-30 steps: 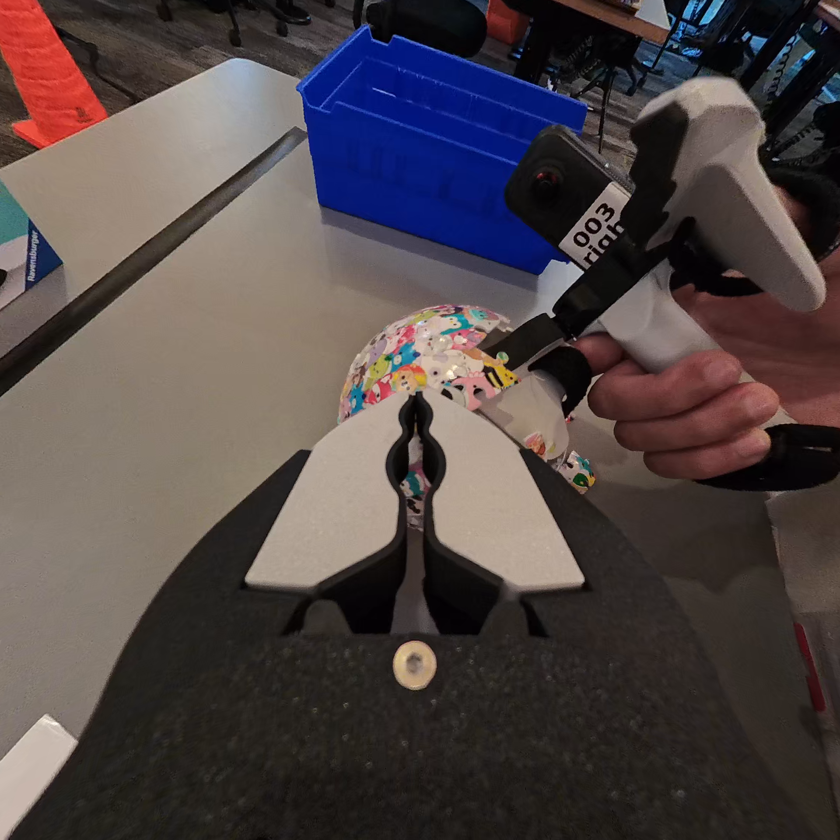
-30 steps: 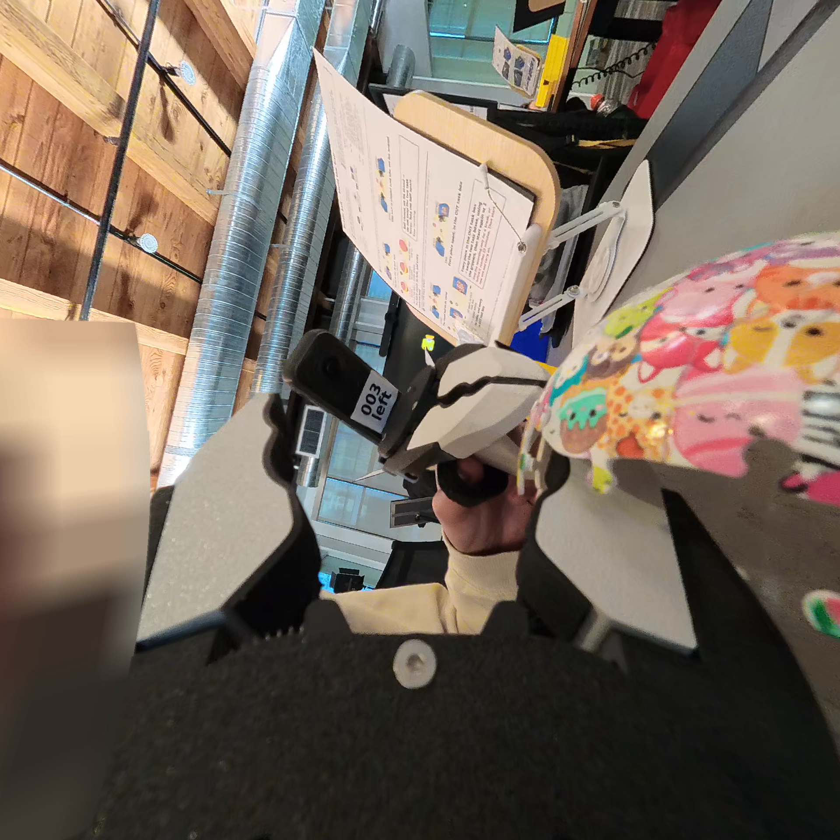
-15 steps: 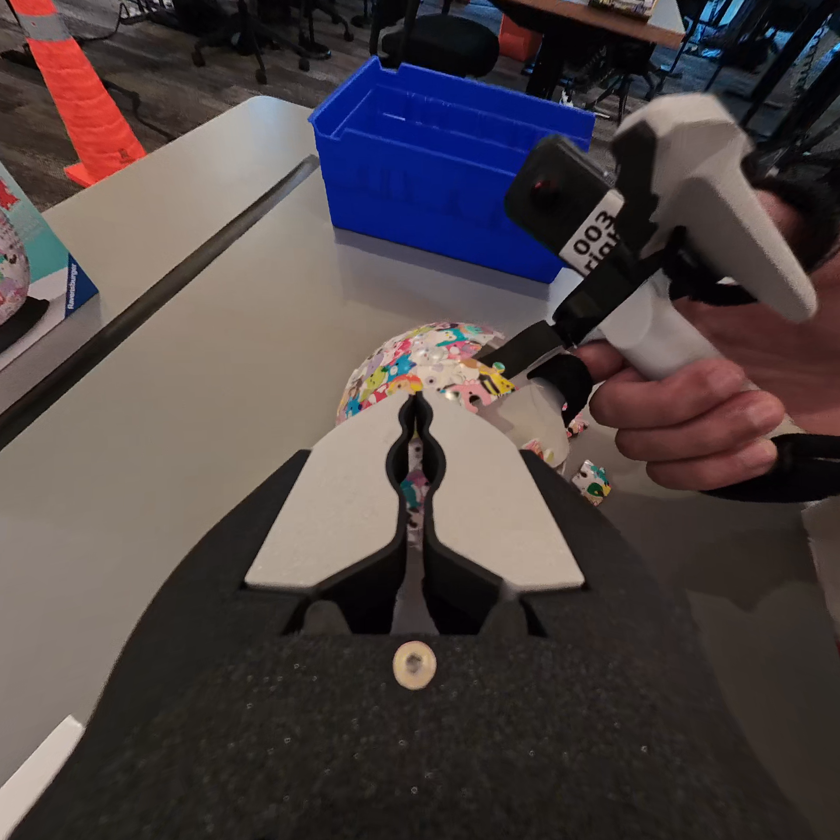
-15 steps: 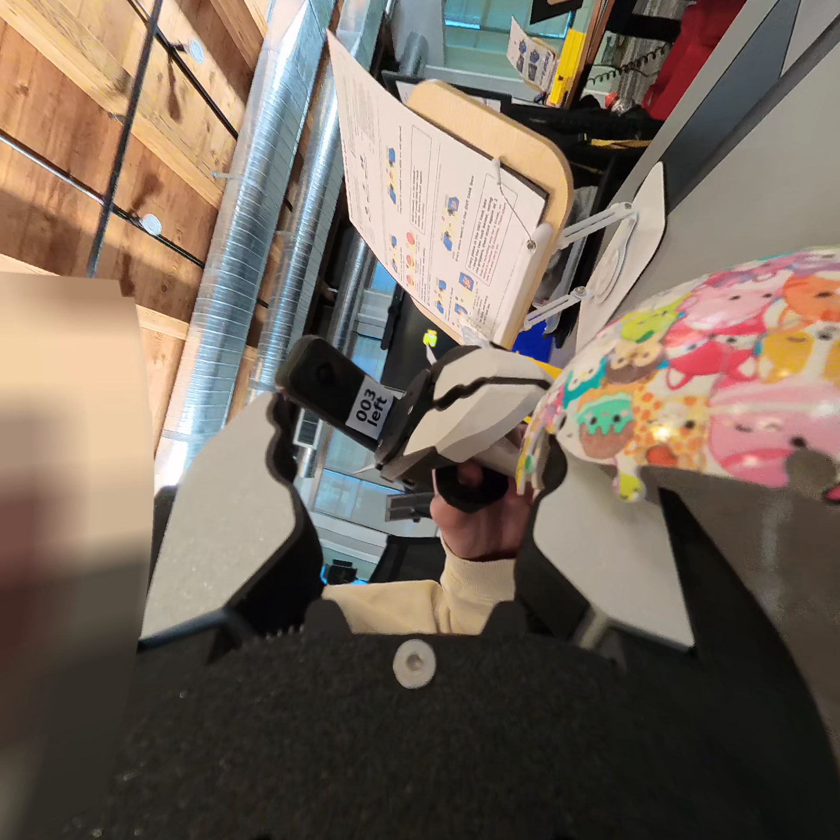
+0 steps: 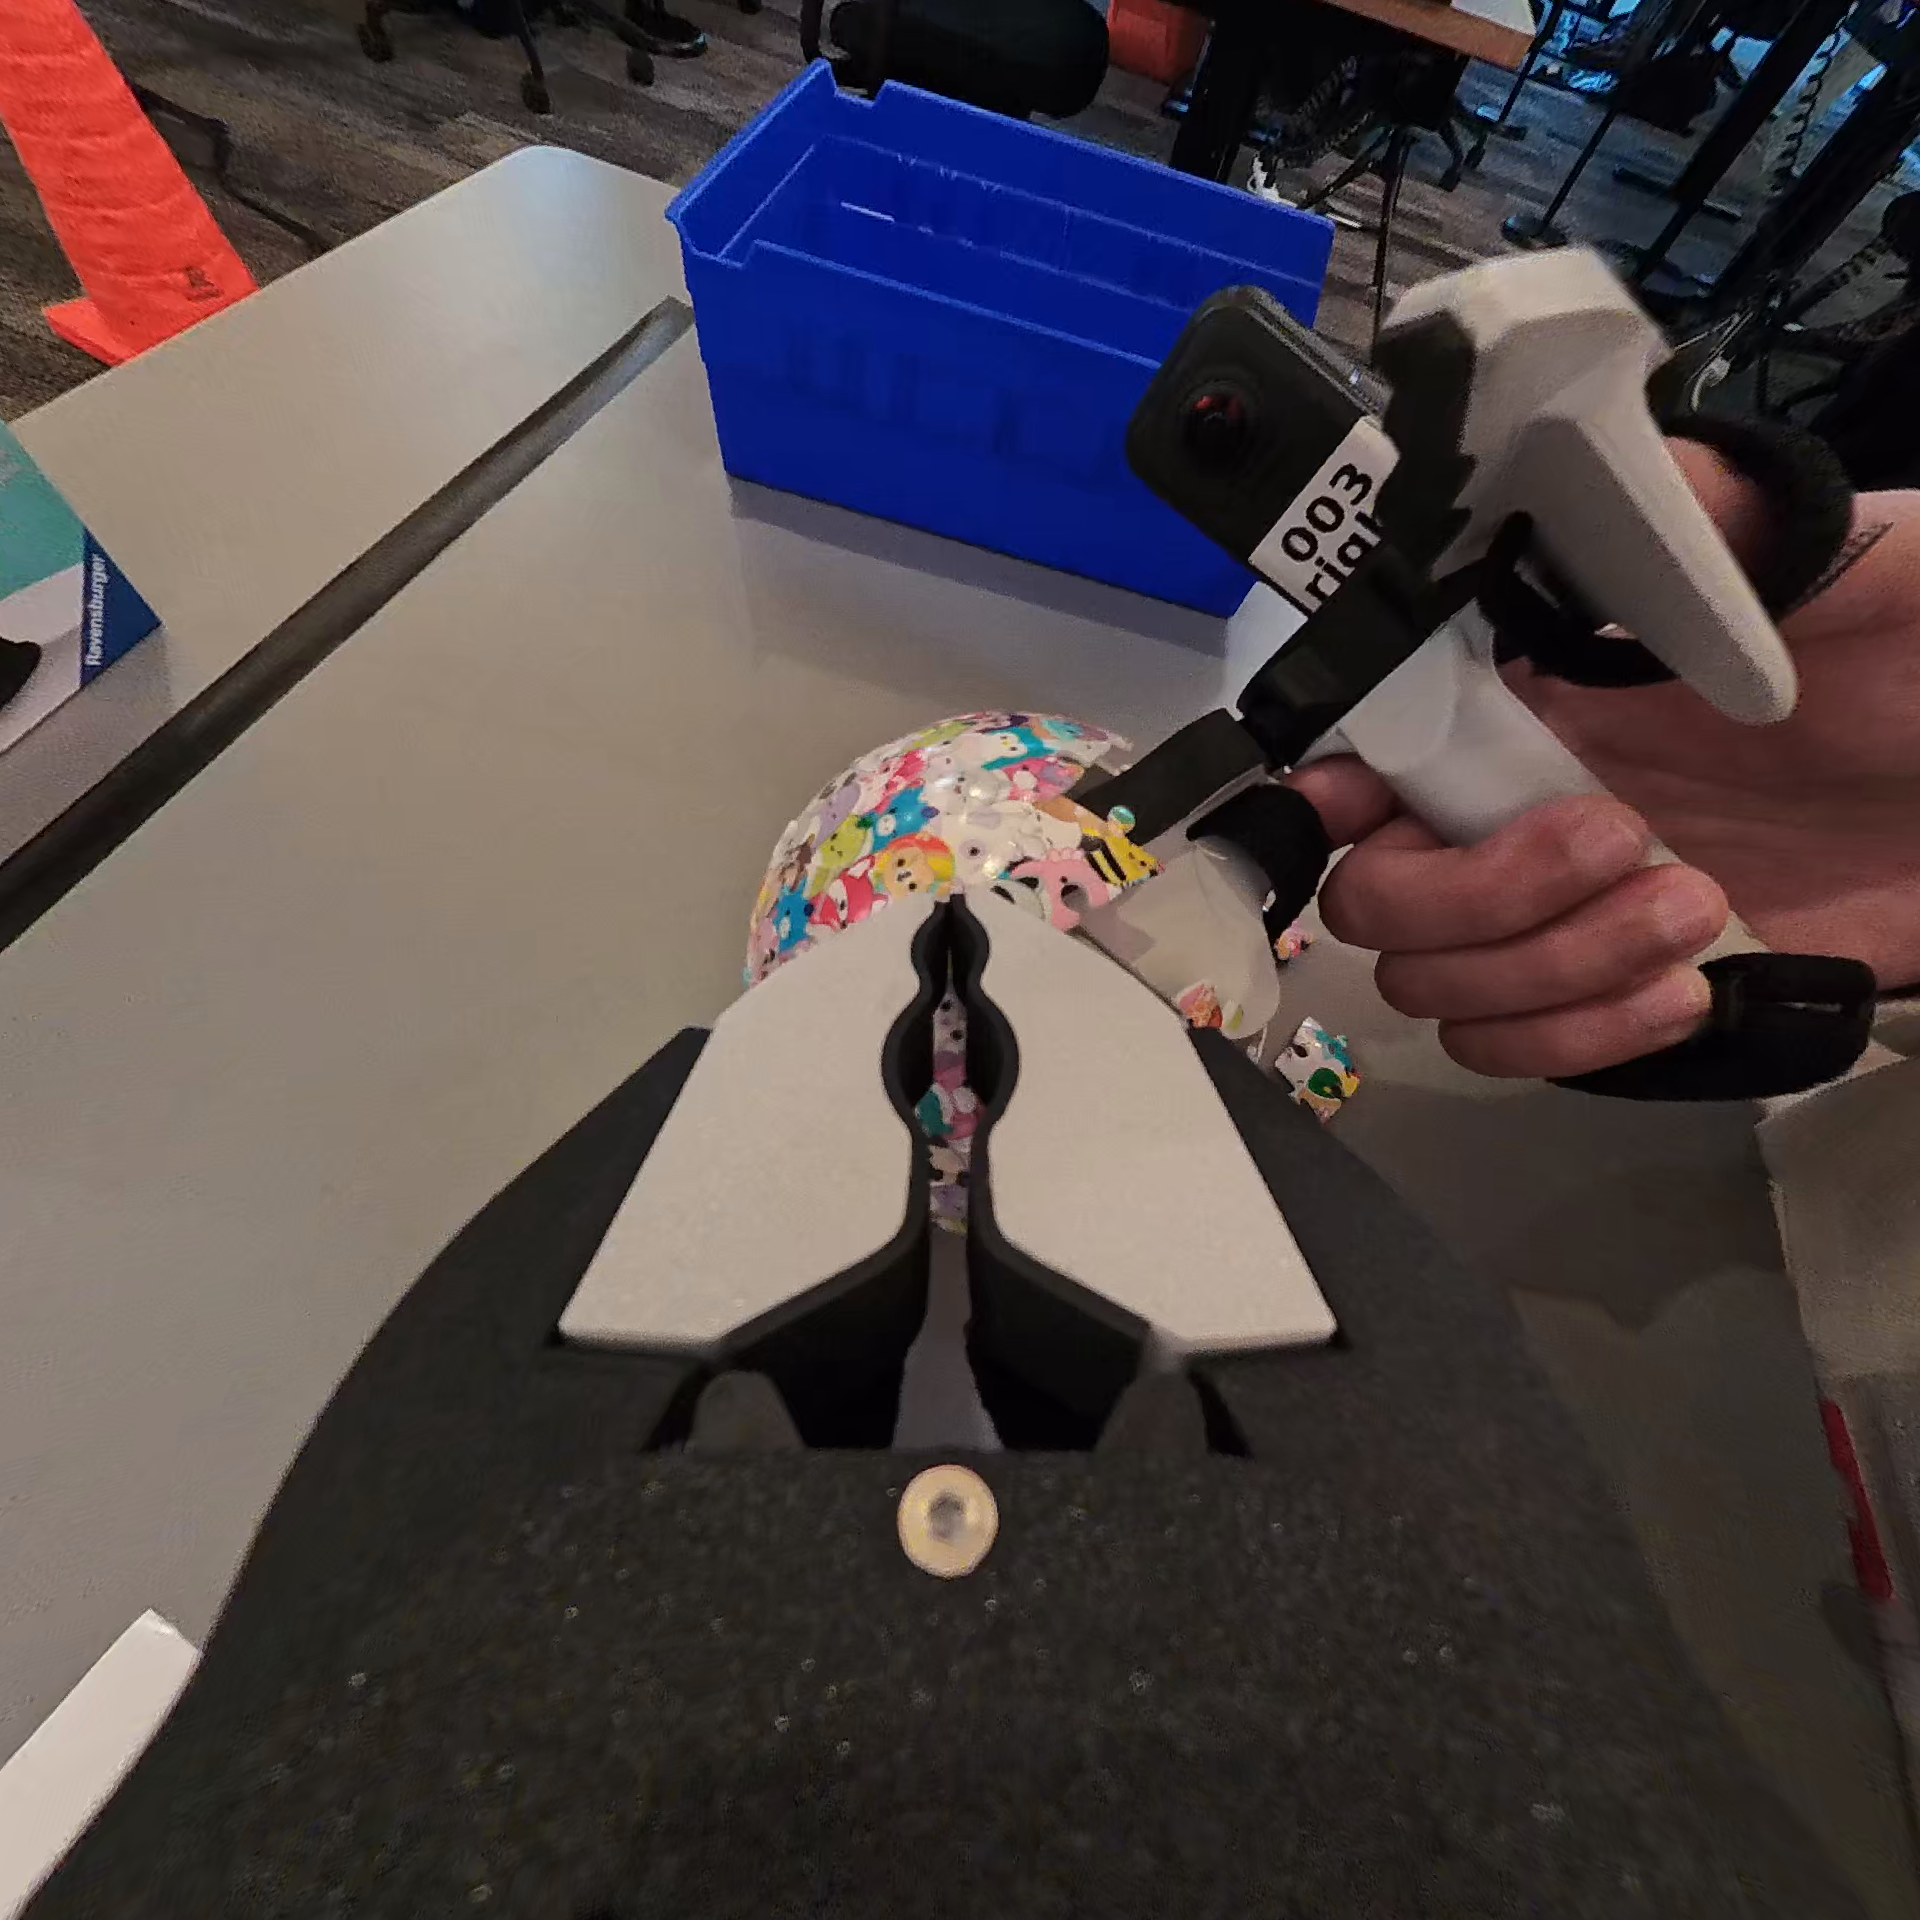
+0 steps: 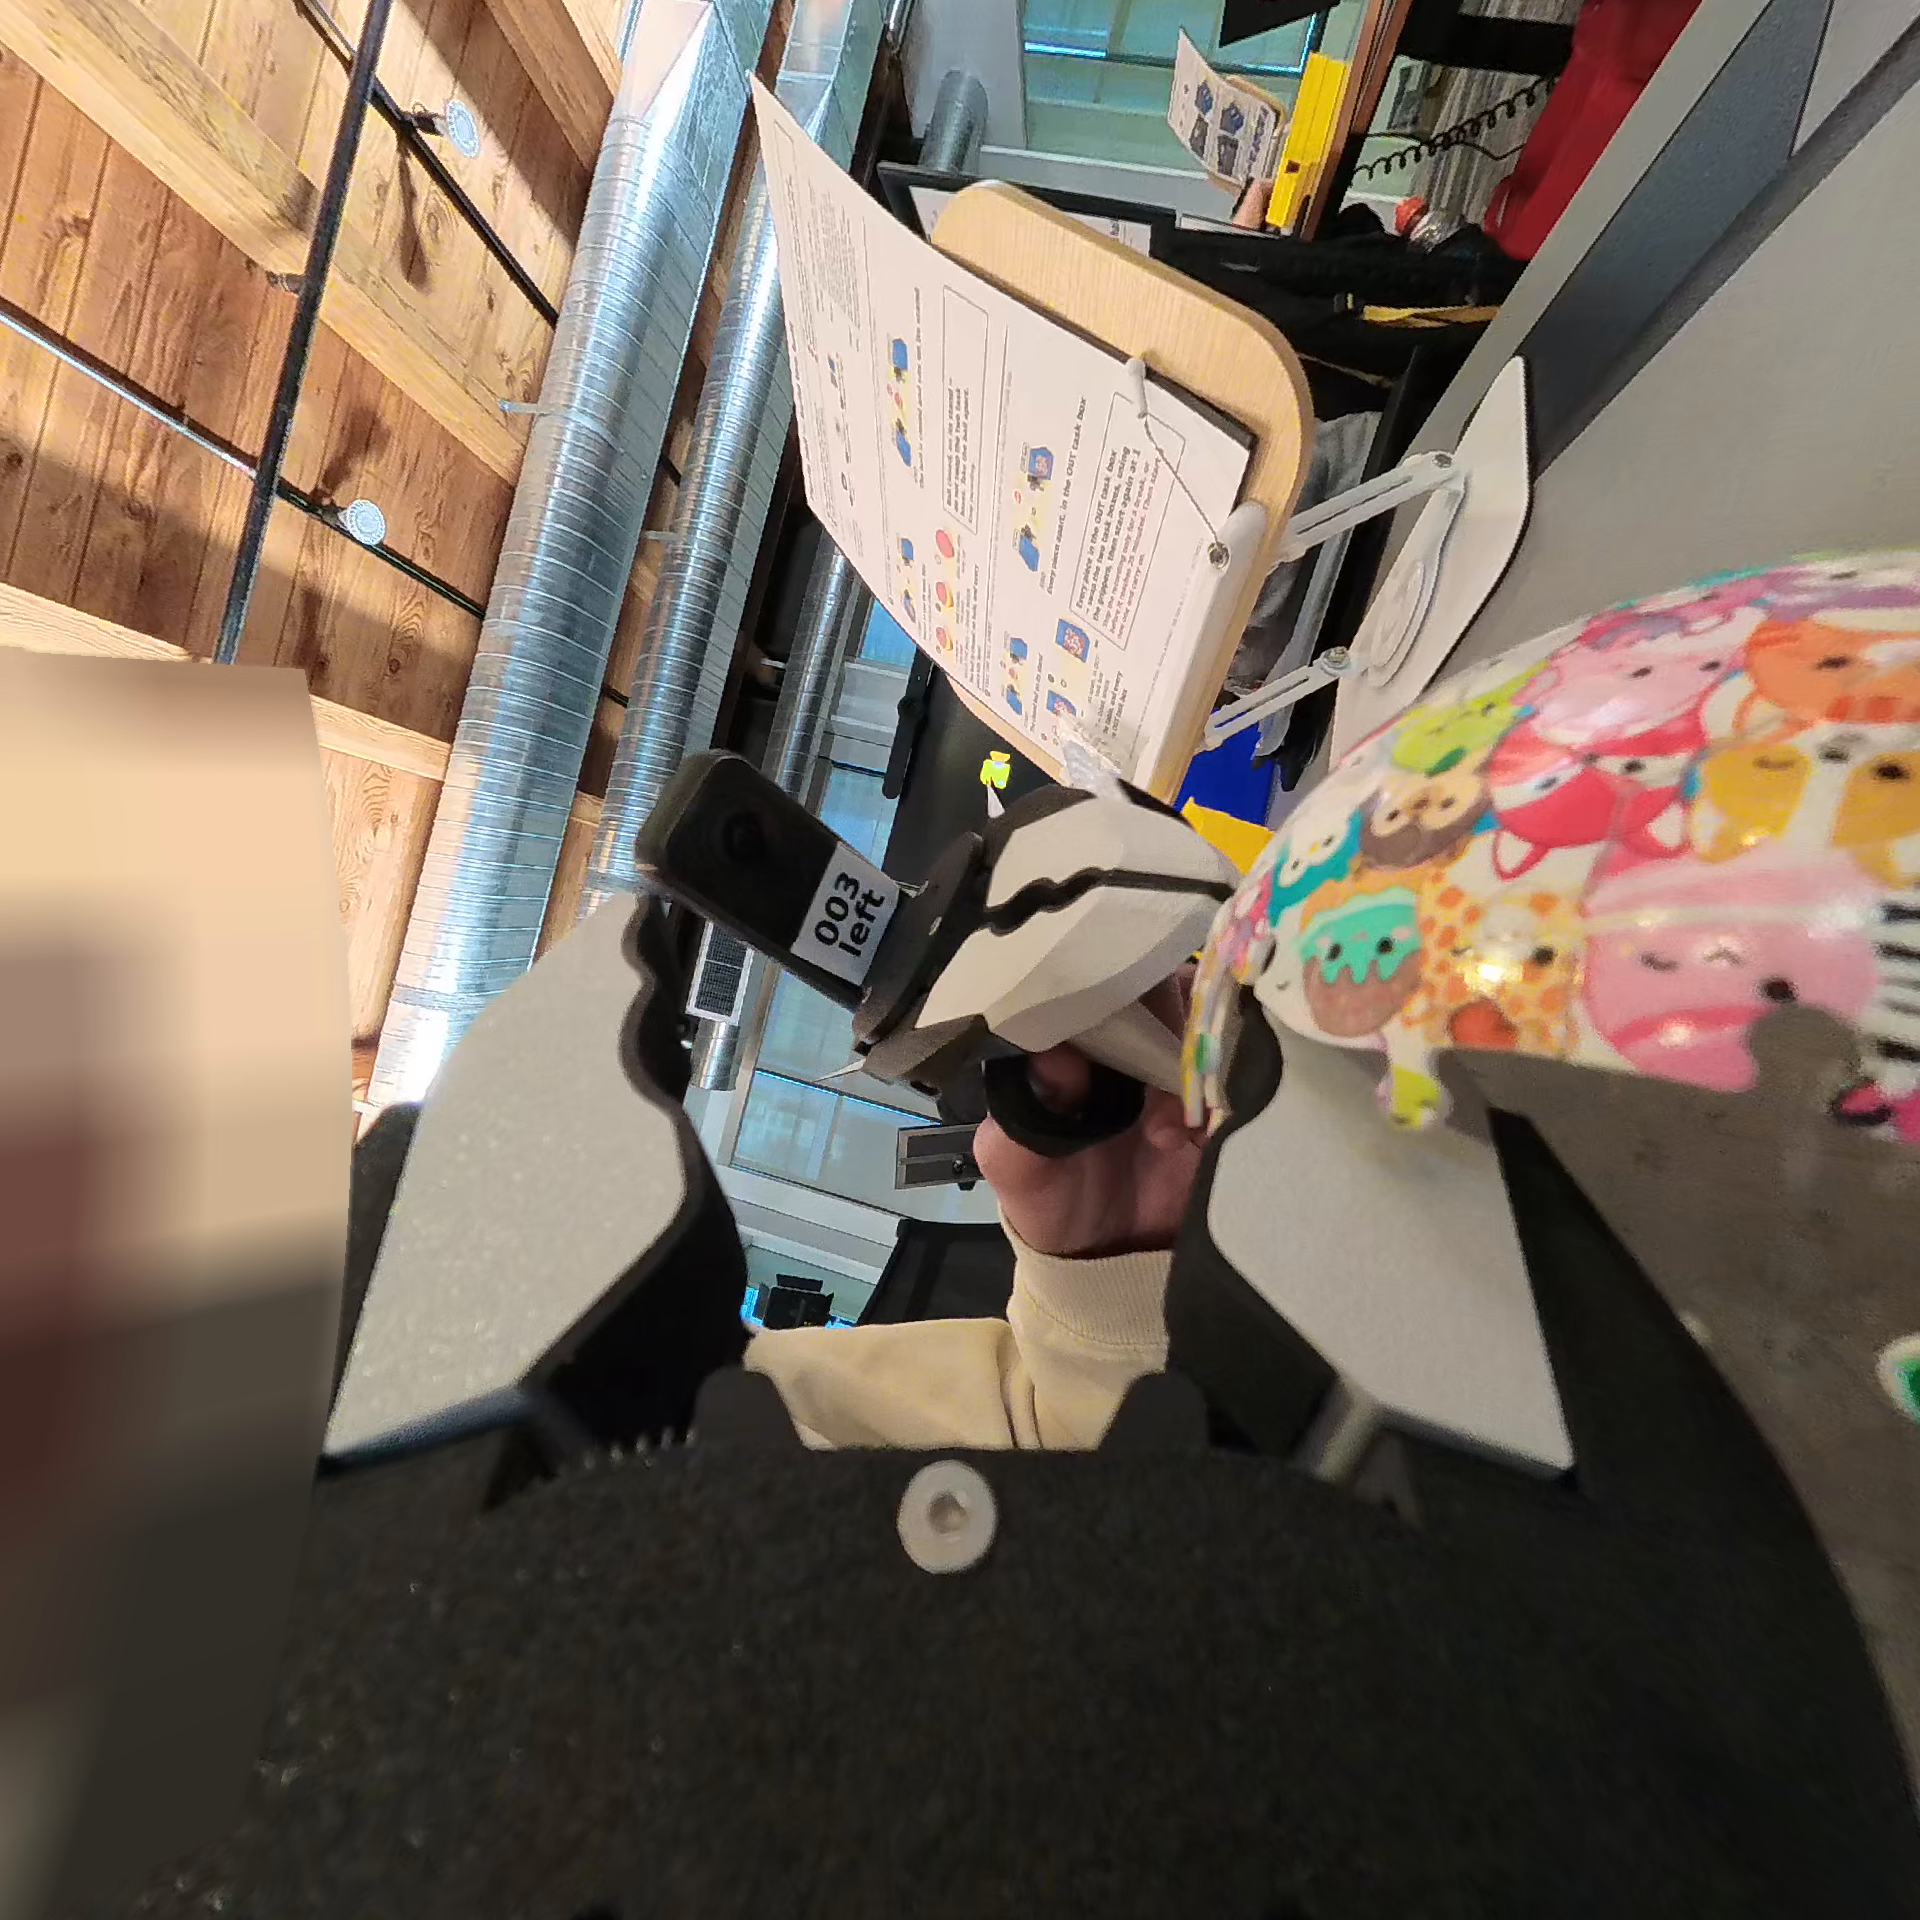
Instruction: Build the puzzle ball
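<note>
Your left tongs (image 5: 951, 920) are clenched on the near rim of the puzzle ball (image 5: 935, 821) on the worktop (image 5: 468, 779); right tongs (image 6: 935, 1039) gape wide beside it. Hold firm and align edges before pressing.

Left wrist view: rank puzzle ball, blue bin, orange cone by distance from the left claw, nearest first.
1. Puzzle ball: right at the tips of the left claw, which is shut on its edge.
2. Blue bin: behind the ball, toward the far table edge, slightly right.
3. Orange cone: on the floor past the table, far left.
</note>
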Demonstrator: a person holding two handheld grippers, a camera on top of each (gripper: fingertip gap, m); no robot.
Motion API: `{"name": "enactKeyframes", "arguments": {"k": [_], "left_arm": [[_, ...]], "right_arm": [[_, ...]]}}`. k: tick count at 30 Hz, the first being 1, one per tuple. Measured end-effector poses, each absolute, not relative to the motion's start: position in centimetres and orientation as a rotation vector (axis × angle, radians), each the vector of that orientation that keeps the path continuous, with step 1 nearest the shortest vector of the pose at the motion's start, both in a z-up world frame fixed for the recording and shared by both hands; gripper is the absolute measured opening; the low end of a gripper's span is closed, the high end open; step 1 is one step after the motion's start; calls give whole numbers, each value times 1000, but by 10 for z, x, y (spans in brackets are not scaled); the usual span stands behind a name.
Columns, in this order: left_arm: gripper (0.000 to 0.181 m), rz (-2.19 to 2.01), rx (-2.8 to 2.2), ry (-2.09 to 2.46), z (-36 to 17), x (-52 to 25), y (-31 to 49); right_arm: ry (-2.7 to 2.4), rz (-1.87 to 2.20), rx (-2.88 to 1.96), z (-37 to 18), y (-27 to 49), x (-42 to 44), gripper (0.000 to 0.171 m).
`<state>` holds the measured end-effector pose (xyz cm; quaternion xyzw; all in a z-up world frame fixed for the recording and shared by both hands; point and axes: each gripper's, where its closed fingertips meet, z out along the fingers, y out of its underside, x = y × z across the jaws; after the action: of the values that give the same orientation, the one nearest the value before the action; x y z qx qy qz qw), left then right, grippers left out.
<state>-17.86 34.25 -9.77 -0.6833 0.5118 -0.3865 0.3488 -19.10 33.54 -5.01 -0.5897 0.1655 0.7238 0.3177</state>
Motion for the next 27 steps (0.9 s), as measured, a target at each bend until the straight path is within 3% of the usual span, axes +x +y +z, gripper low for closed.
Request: {"name": "enactKeyframes", "arguments": {"k": [6,12,27], "left_arm": [[0,-999,-1765,1324,-99,-178,343],[0,-1098,-1751,1233,-83,-182,347],[0,-1013,-1787,1285,-87,-179,351]], "right_arm": [[400,1859,-1560,-46,337,-193,113],[446,1901,-1543,-51,337,-189,99],[439,1907,-1548,-51,336,-191,102]]}}
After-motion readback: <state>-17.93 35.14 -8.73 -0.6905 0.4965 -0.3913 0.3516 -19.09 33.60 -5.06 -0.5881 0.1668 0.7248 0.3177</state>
